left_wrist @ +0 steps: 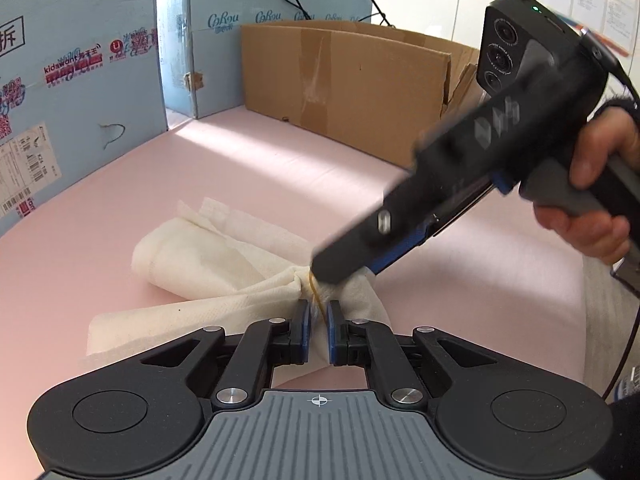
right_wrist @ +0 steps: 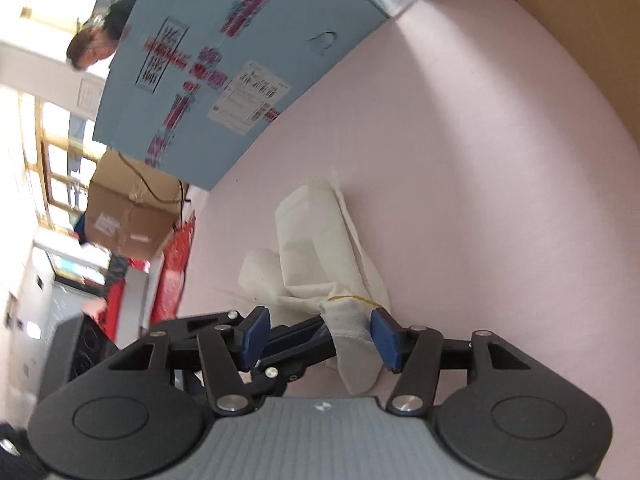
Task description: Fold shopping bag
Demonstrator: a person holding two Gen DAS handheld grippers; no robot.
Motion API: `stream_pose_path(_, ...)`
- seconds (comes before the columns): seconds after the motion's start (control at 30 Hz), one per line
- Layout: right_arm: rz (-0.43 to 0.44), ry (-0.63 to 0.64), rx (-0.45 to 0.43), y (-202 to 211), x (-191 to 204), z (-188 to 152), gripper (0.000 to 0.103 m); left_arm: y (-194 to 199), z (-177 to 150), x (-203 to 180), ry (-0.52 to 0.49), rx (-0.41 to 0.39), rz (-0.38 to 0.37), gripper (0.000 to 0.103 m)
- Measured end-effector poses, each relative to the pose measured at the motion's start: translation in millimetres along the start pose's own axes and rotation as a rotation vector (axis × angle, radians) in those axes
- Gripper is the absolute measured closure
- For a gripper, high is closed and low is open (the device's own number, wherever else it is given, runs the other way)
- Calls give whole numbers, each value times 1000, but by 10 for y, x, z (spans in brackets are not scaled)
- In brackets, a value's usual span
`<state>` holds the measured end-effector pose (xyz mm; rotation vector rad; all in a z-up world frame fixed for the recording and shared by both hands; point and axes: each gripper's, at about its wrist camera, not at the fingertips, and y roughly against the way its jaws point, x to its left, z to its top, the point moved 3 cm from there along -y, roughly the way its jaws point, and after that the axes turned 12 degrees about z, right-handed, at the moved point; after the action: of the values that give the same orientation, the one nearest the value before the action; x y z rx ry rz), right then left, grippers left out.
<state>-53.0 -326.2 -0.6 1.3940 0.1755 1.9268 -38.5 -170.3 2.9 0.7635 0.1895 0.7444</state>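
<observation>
The white cloth shopping bag (left_wrist: 208,256) lies rolled on the pink tabletop (left_wrist: 260,168), its neck bunched by a yellow rubber band (left_wrist: 314,288). My left gripper (left_wrist: 319,312) is shut on the bag's fabric just below the band, which runs down between its blue pads. My right gripper (left_wrist: 324,270) reaches in from the right, its tip at the bunched neck. In the right wrist view the bag (right_wrist: 316,232) and band (right_wrist: 352,298) lie ahead. The right gripper (right_wrist: 320,328) stands open around the bag's loose end, and the left gripper's fingers (right_wrist: 296,340) cross between its pads.
A brown cardboard box (left_wrist: 340,88) stands at the back of the table and blue printed cartons (left_wrist: 80,80) wall the left side. A person's hand (left_wrist: 592,200) holds the right gripper's handle. Another person (right_wrist: 92,48) is far in the background.
</observation>
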Motion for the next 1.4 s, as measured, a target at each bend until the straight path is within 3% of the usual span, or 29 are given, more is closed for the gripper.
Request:
stream_pose_path(0.1,-75,86,10,-81,75,-17,74,20,-17,-74,-72,-15,33,95)
stream_pose_path(0.2,-101,125,4,-123,137,-22,82,44,10,-199,-156,-16,116,92)
stream_pose_path(0.33,-16,0,-53,-4,127,-90,91,13,54,-181,-187,-16,227,93)
stream_pose_path(0.43,72,-115,-106,44,47,-170,93,-42,64,-146,-198,-28,234,92)
stream_pose_path(0.6,34,-105,-104,43,-13,-108,92,-102,61,-38,-177,-46,164,95)
stream_pose_path(0.7,7,-111,-99,-13,14,-57,83,-114,51,28,-154,-38,124,97)
stream_pose_path(0.73,-19,-92,-97,-64,48,-51,77,-120,42,51,-133,-33,114,100)
stream_pose_path(0.77,-54,-63,-94,-124,87,-53,77,-117,27,80,-121,-40,108,100)
stream_pose_path(0.9,-130,108,-71,-232,246,-96,89,-100,43,145,-134,-77,148,92)
stream_pose_path(1.0,-124,256,-23,-222,405,-128,92,-94,135,291,-139,-107,236,94)
stream_pose_path(1.07,-104,377,44,-234,558,-185,92,-103,252,471,-81,-116,264,95)
stream_pose_path(1.17,-125,530,126,-298,737,-304,92,27,421,588,-94,-159,287,95)
stream_pose_path(1.27,-158,438,73,-250,625,-185,92,297,474,577,-66,-168,178,94)
stream_pose_path(1.33,-135,346,19,-179,530,-83,92,381,400,419,-99,-125,89,94)
stream_pose_path(1.4,-137,342,15,-179,494,-60,92,327,310,297,-97,-79,50,91)
